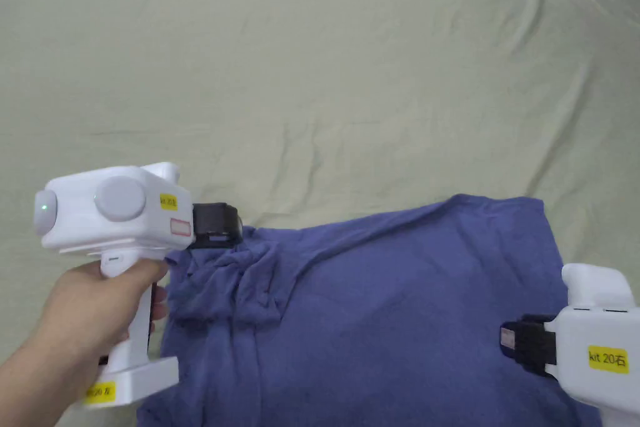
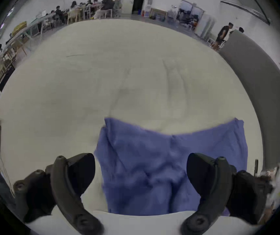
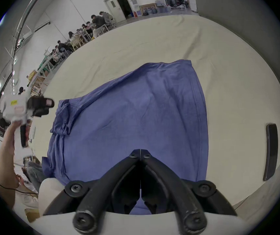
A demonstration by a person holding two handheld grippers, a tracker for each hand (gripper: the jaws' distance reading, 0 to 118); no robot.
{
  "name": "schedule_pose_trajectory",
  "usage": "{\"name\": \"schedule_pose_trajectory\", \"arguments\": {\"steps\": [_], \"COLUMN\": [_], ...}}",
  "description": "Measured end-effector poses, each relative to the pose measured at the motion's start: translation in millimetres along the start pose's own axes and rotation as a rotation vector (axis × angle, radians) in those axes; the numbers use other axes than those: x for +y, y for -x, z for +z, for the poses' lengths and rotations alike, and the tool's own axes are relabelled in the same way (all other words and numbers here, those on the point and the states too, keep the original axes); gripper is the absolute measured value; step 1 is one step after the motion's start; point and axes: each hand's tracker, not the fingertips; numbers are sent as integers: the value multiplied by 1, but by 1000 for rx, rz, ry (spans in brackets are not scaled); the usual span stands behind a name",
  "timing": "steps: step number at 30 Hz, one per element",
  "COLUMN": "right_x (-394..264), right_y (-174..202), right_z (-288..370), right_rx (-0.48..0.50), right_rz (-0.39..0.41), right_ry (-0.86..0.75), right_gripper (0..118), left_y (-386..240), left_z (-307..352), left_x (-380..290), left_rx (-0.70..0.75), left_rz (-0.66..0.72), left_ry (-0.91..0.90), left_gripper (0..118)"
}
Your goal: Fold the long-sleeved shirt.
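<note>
- One blue-purple cotton long-sleeved shirt [image 1: 400,309] is lying on the near part of the pale green sheeted bed [image 1: 312,72], partly folded into a rough rectangle, left edge bunching.
- Left claw [image 2: 140,176] is hovering over that bunched left edge, jaws spread wide, gripping nothing.
- Right claw [image 3: 140,154] is sitting over the shirt's near right part, jaws closed together; whether cloth is pinched, cannot tell.
- Judging: sleeves tucked in, cross fold and smoothing remaining.
- Count: one shirt, two claws, one dark flat phone-like object [image 3: 270,151] lying at right.
</note>
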Motion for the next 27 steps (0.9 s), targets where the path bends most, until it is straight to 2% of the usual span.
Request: {"name": "schedule_pose_trajectory", "arguments": {"steps": [2,3,4,5,6,7,8,9,10,11,12,14,15,16,17,18,20,23,25,26,27], "right_x": [0,0,0,1,2,3,5,7,12,19,27,61,81,106,129,153,196,221,217,213,211], "right_y": [-1,-2,-3,-5,-7,-9,-10,-11,-12,-14,-17,-19,-21,-24,-27,-28,-44,-59,-60,-54,-48], "right_z": [-2,-2,-3,-3,-2,-2,-1,0,2,4,6,2,-1,-9,-20,-34,-61,-110,-129,-135,-138], "right_rx": [-8,-7,-5,-4,-5,-6,-13,-29,-39,-16,29,29,42,67,36,-6,-29,-104,-160,-183,-201], "right_rz": [8,5,0,-4,-11,-21,-25,-38,-73,-118,-149,-158,-154,-136,-121,-145,-187,-289,-332,-332,-288], "right_ry": [5,8,11,11,12,13,18,23,19,8,0,24,5,-27,-18,16,32,263,303,287,297], "right_gripper": [0,0,0,0,0,0,0,0,0,0,0,0,37,81,116,117,117,115,90,84,84], "left_y": [5,6,7,5,1,-6,-13,-19,-27,-31,-33,-24,-18,-11,-7,-5,1,2,3,4,4], "left_z": [-30,-42,-54,-64,-64,-53,-47,-41,-34,-28,-27,-23,-21,-19,-18,-17,-16,-15,-17,-19,-21], "left_x": [17,23,27,27,25,26,26,26,23,23,25,34,37,41,43,45,47,44,45,45,45], "left_rx": [53,85,108,112,95,126,108,46,55,138,120,56,34,-2,-17,-9,4,-2,1,6,8], "left_rz": [21,22,15,4,-16,-38,-76,-89,-99,-165,-201,-140,-81,-35,-23,-29,-42,-38,-45,-50,-49], "left_ry": [45,74,109,139,135,108,93,82,77,80,83,88,100,103,99,98,100,106,107,109,112], "left_gripper": [107,99,84,75,73,62,31,10,10,10,10,10,10,10,10,10,10,10,10,10,10]}}
